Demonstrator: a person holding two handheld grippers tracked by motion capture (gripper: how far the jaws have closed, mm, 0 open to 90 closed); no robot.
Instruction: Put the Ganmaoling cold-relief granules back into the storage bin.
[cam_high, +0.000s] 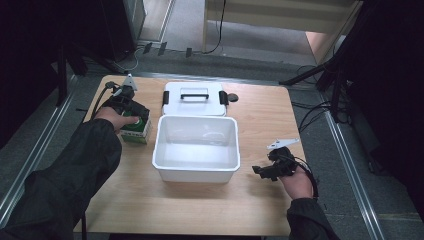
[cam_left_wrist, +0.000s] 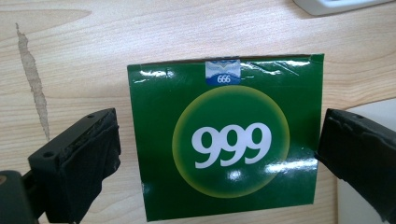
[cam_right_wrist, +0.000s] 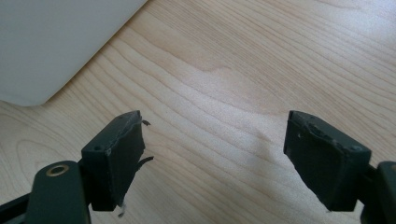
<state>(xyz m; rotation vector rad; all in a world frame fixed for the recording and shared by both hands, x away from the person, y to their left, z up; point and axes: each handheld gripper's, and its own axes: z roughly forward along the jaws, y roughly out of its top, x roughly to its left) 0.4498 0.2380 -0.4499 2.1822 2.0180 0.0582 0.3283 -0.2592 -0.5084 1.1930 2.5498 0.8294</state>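
A green carton (cam_left_wrist: 229, 144) printed with a white "999" lies on the wooden table (cam_high: 260, 120), left of a white plastic tub (cam_high: 196, 170). In the high view this carton (cam_high: 137, 132) sits partly under my left hand. My left gripper (cam_left_wrist: 219, 121) points down over it with a jaw on either side; a gap shows at the left jaw, so the pads do not press on it. The left gripper (cam_high: 134, 116) is open. My right gripper (cam_high: 260, 172) rests near the tub's right front corner. Its jaws (cam_right_wrist: 215, 123) stand wide apart over bare wood, holding nothing.
The tub looks empty. Its white lid (cam_high: 195, 95), with a handle and black latches, lies flat just behind it. A corner of the tub (cam_right_wrist: 46, 46) shows in the right gripper view. Dark stands and cables surround the table on the floor.
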